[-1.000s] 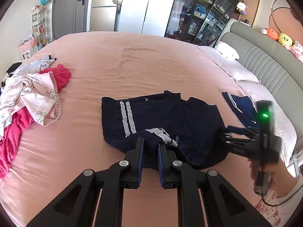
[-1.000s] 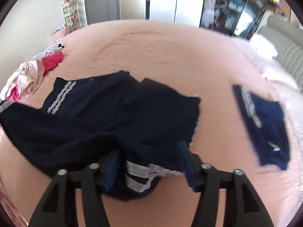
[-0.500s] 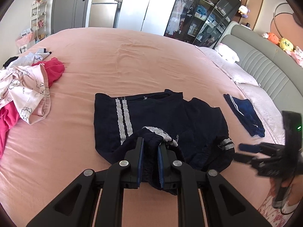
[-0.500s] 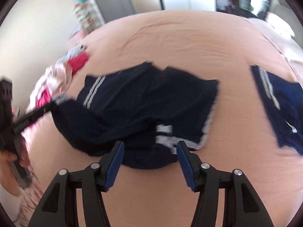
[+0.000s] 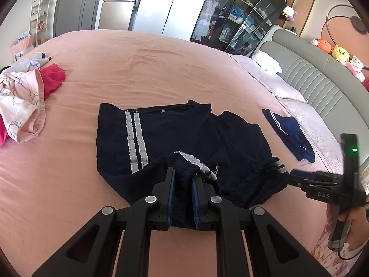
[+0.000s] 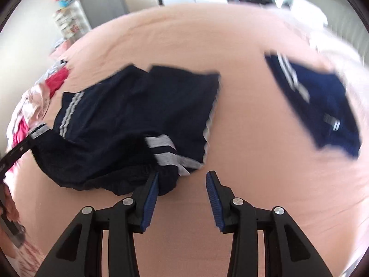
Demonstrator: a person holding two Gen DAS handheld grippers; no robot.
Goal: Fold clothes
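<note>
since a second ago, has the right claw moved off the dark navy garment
Yes. The right claw has backed off the dark navy garment toward the near edge of the pink bedsheet; its closing jaws now hold nothing.

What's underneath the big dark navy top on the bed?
Around the navy top only the pink bedsheet shows. One sleeve is folded over its body, covering the fabric below; whether anything else lies beneath cannot be seen.

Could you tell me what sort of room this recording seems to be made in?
Most likely a home bedroom: a large bed with a pink sheet and a grey padded headboard, plush toys along its top, and a glass-door wardrobe behind.
</note>
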